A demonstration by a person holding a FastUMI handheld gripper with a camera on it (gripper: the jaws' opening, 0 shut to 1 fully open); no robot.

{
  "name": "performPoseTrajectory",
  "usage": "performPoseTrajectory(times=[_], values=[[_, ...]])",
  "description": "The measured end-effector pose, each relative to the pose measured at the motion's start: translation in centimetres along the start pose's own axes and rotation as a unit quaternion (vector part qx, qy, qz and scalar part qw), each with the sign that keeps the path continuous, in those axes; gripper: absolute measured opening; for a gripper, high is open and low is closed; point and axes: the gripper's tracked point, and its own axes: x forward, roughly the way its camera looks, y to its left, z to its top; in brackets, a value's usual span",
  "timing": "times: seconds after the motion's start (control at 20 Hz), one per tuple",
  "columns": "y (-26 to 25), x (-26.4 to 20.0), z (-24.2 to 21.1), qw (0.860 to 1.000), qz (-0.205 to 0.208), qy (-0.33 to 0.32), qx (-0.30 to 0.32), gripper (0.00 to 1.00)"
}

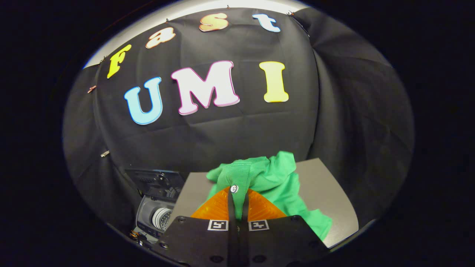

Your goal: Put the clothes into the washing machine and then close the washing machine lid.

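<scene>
The tool is clenched on the green shirt, lifted above the grey counter. The washer, lid up, sits near left, partly cut off.

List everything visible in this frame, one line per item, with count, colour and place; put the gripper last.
garment: one, green, with a white button; pinched at a fold and hanging from the jaws, its lower part draped over the table.
table: one, grey, beneath and beyond the garment.
washing machine: one, grey body with a pale drum inside, beside the table and lower than it, lid raised.
lid: one, dark, standing open behind the drum.
booth wall: black cloth, behind everything.
gripper: one, jaws closed on the garment's buttoned fold.
</scene>
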Motion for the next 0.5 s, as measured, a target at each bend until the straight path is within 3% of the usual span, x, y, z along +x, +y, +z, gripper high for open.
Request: performPoseTrajectory(times=[0.5], values=[[9.6,-6.4,7.2,0.993,0.057,-0.096,-0.034,0.05]])
